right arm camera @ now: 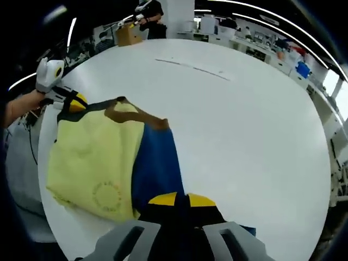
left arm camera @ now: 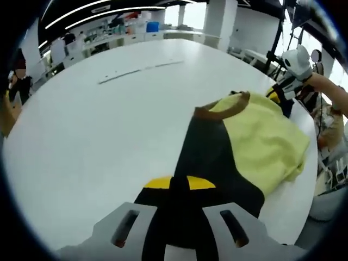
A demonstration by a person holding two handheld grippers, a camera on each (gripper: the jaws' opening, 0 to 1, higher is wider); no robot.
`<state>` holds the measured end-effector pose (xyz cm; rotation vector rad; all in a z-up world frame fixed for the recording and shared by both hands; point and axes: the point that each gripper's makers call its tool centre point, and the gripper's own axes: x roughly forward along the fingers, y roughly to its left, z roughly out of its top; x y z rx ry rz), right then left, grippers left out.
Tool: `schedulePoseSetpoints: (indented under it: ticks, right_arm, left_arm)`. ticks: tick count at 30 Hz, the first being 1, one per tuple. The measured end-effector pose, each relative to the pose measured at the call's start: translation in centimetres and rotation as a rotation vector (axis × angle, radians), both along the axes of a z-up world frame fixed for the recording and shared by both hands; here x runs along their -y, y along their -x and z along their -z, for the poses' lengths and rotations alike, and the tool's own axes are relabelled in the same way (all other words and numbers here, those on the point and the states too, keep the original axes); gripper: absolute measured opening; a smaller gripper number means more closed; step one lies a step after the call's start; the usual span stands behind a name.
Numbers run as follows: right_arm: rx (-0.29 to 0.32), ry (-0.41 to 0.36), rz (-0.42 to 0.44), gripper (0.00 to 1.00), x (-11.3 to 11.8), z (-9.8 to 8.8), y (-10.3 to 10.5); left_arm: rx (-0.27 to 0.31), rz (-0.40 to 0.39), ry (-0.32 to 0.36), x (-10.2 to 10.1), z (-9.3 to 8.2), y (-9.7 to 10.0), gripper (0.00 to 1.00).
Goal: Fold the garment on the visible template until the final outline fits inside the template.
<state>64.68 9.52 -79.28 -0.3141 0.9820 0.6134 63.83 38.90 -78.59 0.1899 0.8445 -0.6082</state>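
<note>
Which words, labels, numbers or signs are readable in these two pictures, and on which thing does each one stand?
None can be read.
Circular print on the yellow garment, right gripper view: a ring of small marks, too blurred to read.
White table, left tongs and right tongs: no text visible.

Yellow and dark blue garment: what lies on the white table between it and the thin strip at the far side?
Nothing: in the right gripper view, bare white table separates the yellow and dark blue garment from the thin strip.
</note>
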Motion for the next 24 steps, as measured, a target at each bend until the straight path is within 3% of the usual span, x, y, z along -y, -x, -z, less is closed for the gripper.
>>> schedulePoseSetpoints:
  ticks: [7, 13, 19, 24]
  right_arm:
    - [-0.037, -0.018, 0.017, 0.00, 0.2, 0.0, -0.1]
    - [-0.031, -0.018, -0.006, 0.00, 0.2, -0.1, 0.1]
    - [0.006, -0.010, -0.005, 0.00, 0.2, -1.1, -0.1]
    - [0.039, -0.021, -0.003, 0.00, 0.4, -2.4, -0.2]
  left_arm:
    - [-0.030, -0.018, 0.013, 0.1, 0.2, 0.1, 0.01]
    - [-0.035, -0.017, 0.008, 0.5, 0.1, 0.5, 0.00]
    - [0.029, 0.004, -0.018, 0.5, -1.1, 0.5, 0.00]
    - [0.073, -0.023, 0.024, 0.5, -3.0, 0.3, 0.00]
